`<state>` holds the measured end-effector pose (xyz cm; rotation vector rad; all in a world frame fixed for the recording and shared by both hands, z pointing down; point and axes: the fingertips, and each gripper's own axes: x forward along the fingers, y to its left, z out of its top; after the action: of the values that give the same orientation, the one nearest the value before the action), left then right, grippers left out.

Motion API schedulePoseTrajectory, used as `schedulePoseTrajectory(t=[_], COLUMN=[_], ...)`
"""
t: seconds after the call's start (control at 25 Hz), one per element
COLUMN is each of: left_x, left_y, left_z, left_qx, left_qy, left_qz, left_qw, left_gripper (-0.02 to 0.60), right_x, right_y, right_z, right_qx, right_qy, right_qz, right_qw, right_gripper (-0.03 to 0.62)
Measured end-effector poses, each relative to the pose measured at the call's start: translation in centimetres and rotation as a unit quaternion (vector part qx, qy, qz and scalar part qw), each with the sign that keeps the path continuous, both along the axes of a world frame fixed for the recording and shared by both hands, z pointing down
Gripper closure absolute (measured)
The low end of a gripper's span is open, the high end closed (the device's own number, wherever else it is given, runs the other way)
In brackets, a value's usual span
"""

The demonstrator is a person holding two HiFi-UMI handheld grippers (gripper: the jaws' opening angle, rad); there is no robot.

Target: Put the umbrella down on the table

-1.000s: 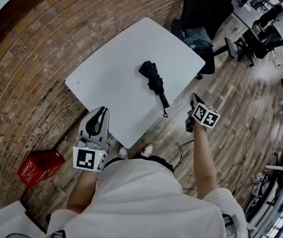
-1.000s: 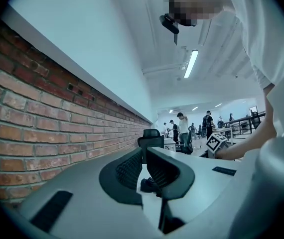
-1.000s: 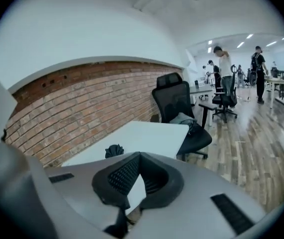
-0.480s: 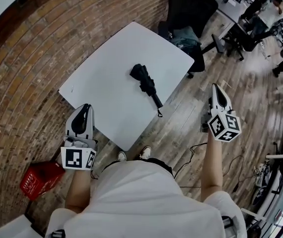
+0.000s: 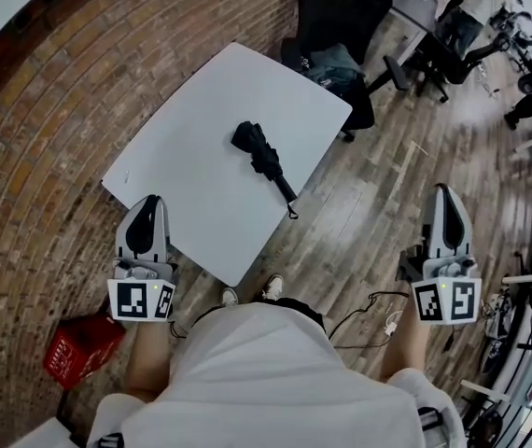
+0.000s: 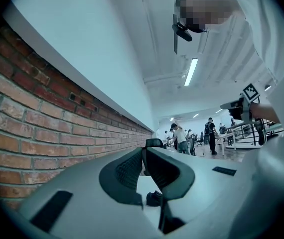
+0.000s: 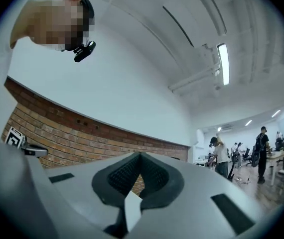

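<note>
The folded black umbrella lies on the white table, its handle and strap pointing toward the table's near right edge. Neither gripper touches it. My left gripper hovers over the table's near left corner, jaws shut with nothing in them. In the left gripper view the shut left gripper points level, and the umbrella shows low down through the gap behind the tips. My right gripper is held over the wooden floor, well right of the table. In its own view the right gripper is shut and holds nothing.
A black office chair with a bag on it stands at the table's far corner. A red crate sits on the floor by the brick wall. A cable lies near my feet. People and desks are far right.
My right gripper has swung away from the table edge near the umbrella's handle, out to the right and up over the floor. The left gripper has risen slightly.
</note>
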<state>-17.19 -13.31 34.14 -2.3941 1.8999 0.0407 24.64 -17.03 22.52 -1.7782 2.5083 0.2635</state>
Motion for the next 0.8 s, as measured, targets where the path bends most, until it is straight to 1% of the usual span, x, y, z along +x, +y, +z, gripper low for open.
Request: schedulePoseTrajectory(t=[0.08,0.28,0.4,0.64,0.8], left_x=[0.1,0.2,0.8,2.0,2.4], left_y=[0.0,0.6,0.9,1.1,1.4], left_z=[-0.1,-0.5,-0.5,-1.2,-1.0], left_qx=[0.0,0.004,0.002,0.015,0.014], left_qy=[0.0,-0.001,-0.005,-0.007,-0.008], left_qz=[-0.002,-0.007,-0.007,-0.008,-0.017], left_qw=[1.0,1.0,1.0,0.9998,0.9997], left_gripper=[0.535,0.535,0.535,0.535,0.535], right_x=[1.5,4.4,4.7,5.0,4.7], right_y=[1.5,3.5,2.8,1.8,0.8], right_z=[-0.2,2.4,3.7,4.4,4.7], right_qx=[0.006,-0.008,-0.024,-0.03,-0.032], right_qy=[-0.003,-0.049,-0.043,-0.03,-0.03], right_qz=[0.023,0.086,0.086,0.082,0.069], right_qw=[1.0,0.995,0.995,0.996,0.997], right_gripper=[0.574,0.574,0.574,0.575,0.574])
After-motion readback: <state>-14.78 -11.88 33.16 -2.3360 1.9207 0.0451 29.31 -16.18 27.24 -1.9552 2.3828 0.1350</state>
